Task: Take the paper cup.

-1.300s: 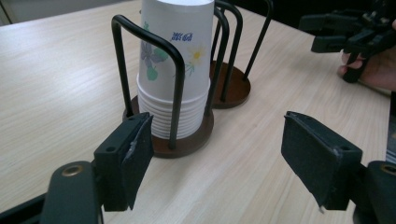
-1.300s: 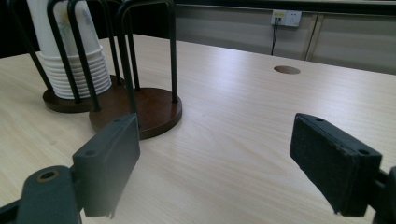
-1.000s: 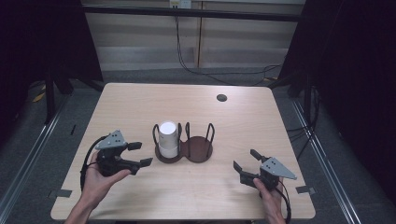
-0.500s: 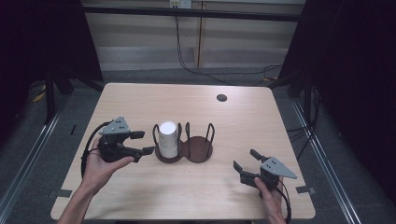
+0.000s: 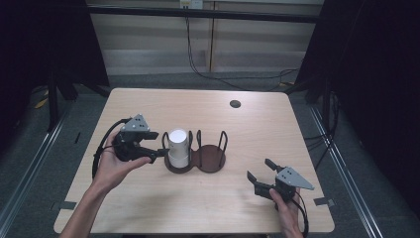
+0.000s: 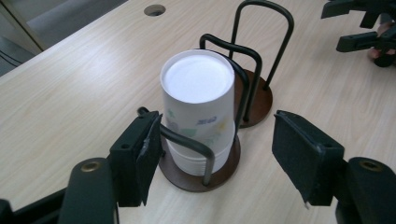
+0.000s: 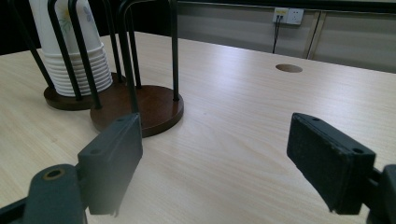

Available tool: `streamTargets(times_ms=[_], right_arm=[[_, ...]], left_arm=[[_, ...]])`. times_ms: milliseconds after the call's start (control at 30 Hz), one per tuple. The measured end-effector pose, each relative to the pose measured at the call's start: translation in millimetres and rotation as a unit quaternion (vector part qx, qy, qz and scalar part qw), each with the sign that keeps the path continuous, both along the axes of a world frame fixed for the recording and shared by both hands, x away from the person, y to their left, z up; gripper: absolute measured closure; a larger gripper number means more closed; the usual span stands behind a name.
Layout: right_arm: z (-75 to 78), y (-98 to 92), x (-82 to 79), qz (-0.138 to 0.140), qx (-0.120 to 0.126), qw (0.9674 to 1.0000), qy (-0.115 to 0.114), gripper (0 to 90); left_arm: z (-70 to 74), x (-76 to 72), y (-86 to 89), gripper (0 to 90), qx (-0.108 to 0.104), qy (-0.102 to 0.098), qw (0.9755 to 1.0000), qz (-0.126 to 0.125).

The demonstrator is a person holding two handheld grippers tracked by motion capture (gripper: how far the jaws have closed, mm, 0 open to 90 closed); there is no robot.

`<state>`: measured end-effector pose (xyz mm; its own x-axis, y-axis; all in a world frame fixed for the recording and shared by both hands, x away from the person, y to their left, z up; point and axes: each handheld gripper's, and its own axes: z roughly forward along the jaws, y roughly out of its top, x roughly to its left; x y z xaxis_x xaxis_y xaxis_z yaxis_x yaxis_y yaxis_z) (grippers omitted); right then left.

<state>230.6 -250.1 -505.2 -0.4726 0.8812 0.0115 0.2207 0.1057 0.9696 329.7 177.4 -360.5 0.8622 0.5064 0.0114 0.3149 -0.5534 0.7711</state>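
Paper cups (image 5: 179, 148), inverted stack, long axis upright, in left ring of wire holder (image 5: 212, 157) mid-table; left gripper (image 5: 154, 144), nearer, jaws just been closing, straddling stack without touching; right gripper (image 5: 259, 171) well apart, open, empty.

White cups (image 5: 178, 147) stacked (upside down) in holder (image 5: 214, 161)
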Motion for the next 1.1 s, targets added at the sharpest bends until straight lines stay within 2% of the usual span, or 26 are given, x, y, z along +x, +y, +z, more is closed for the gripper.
streamTargets(times_ms=[100, 167, 267, 300, 567, 633, 800, 933, 1100], right_arm=[[0.1, 0.0, 0.1, 0.001, 0.000, 1.0000, 0.002, 17.7], [0.0, 0.0, 0.2, 0.001, 0.000, 1.0000, 0.002, 17.7], [0.1, 0.4, 0.3, 0.001, -0.002, 1.0000, 0.002, 17.7], [0.1, 0.3, 0.4, 0.001, -0.002, 1.0000, 0.002, 17.7], [0.1, 0.3, 0.4, 0.001, -0.002, 1.0000, 0.002, 17.7], [0.1, 0.3, 0.4, 0.001, -0.002, 1.0000, 0.002, 17.7], [0.1, 0.1, 0.4, 0.002, -0.001, 1.0000, 0.004, 17.7], [0.1, 0.0, 0.4, 0.002, -0.001, 1.0000, 0.003, 17.7], [0.2, -0.1, 0.6, 0.003, 0.000, 1.0000, 0.004, 17.7]], left_arm=[[3.3, 5.9, -0.4, 32.8, 0.006, 0.001, 1.0000, -0.003], [4.2, 6.7, -1.4, 32.4, 0.001, 0.006, 1.0000, -0.002], [10.1, 10.6, -7.5, 32.2, 0.015, 0.005, 0.9998, -0.013], [12.2, 11.5, -9.6, 32.4, 0.026, 0.004, 0.9995, -0.017], [23.8, 21.4, -23.4, 33.3, 0.054, 0.018, 0.9981, -0.024], [25.6, 25.2, -25.9, 31.0, 0.063, 0.023, 0.9973, -0.029], [29.1, 30.4, -35.8, 33.1, 0.083, 0.027, 0.9954, -0.038], [27.5, 34.4, -42.1, 33.1, 0.092, 0.035, 0.9943, -0.041], [23.9, 41.3, -48.9, 31.6, 0.113, 0.044, 0.9916, -0.044]])
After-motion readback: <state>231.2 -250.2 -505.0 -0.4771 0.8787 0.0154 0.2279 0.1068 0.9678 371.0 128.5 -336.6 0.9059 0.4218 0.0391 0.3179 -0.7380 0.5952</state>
